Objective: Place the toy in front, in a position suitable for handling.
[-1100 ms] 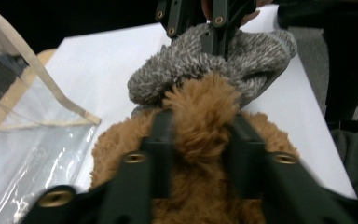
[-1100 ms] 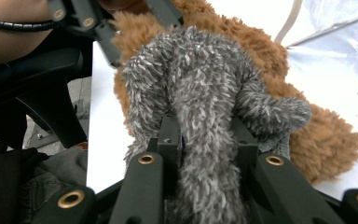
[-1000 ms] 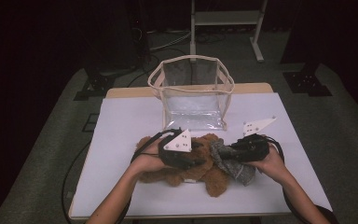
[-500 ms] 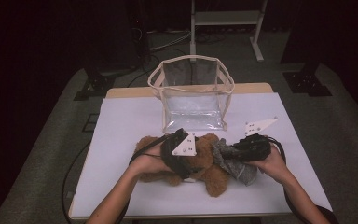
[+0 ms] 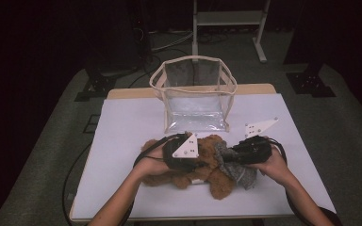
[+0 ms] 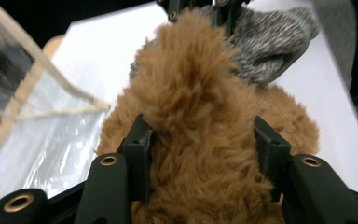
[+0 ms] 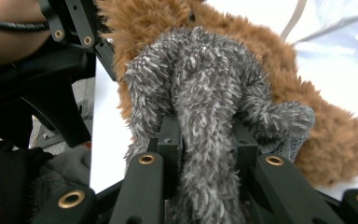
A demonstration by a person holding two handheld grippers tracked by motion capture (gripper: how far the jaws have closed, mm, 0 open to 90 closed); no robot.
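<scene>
Gripping brown plush bear (image 6: 200,116), left gripper (image 6: 203,149) fingers just closing; right gripper (image 7: 205,140) pinching grey garment (image 7: 200,88), bear's face hidden.

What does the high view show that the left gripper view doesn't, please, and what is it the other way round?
High view: the whole clear bag standing open behind the brown plush toy, and the person's right hand on the right claw. Left gripper view: the left claw up close, its jaws having just been closing and now pressing into the toy's fur. Both: that toy, the grey fuzzy cloth and the white table.
</scene>
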